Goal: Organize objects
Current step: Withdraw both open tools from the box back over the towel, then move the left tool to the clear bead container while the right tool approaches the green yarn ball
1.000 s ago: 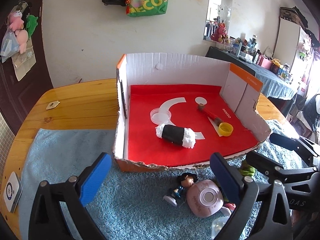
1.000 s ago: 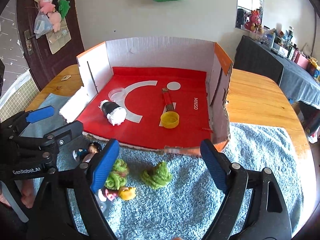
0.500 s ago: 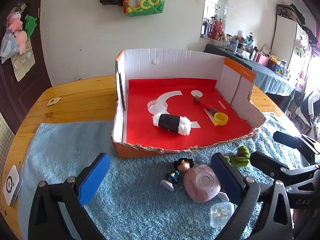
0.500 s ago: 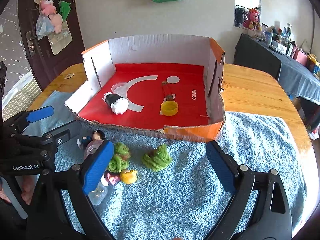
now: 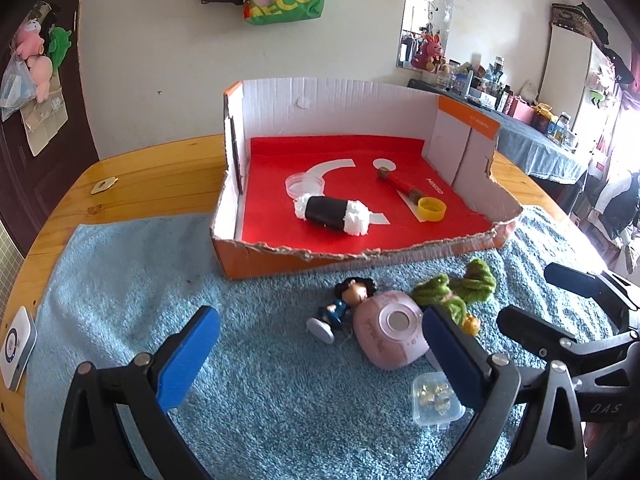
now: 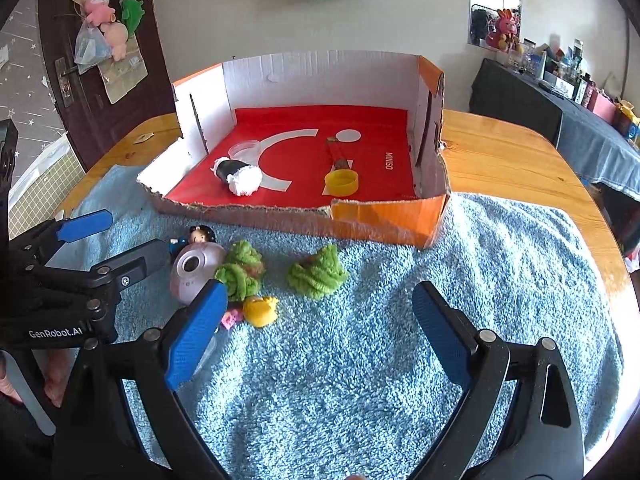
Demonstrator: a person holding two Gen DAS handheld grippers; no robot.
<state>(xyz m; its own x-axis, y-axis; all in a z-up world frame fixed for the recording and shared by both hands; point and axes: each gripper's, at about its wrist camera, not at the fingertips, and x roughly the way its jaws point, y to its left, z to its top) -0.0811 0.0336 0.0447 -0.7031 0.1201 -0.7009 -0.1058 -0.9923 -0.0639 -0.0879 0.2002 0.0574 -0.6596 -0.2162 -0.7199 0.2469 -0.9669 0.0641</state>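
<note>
A cardboard box (image 5: 460, 240) (image 6: 384, 220) with a red floor stands on the blue towel (image 5: 120, 280). Inside lie a black-and-white roll (image 5: 330, 214) (image 6: 238, 172), a yellow cap (image 5: 432, 208), a red tube (image 5: 398, 182) and a clear lid (image 5: 304, 184). In front of the box are a small figurine (image 5: 344, 304), a pink round case (image 5: 390, 334) (image 6: 192, 270), two green yarn clumps (image 6: 240, 270) (image 6: 318, 272) and a yellow toy (image 6: 260, 310). My left gripper (image 5: 320, 332) hangs open above the figurine and case. My right gripper (image 6: 320, 300) is open over the right yarn clump.
A clear little box of beads (image 5: 436, 394) lies under my left gripper's right finger. A white device (image 5: 16, 344) sits at the wooden table's left edge. Bare towel (image 6: 500, 280) stretches to the right of the yarn. Bags and plush toys hang on the wall behind.
Both grippers have drawn back from the box and sunk a little, so more of the toys on the towel show. The right jaws stand slightly wider.
</note>
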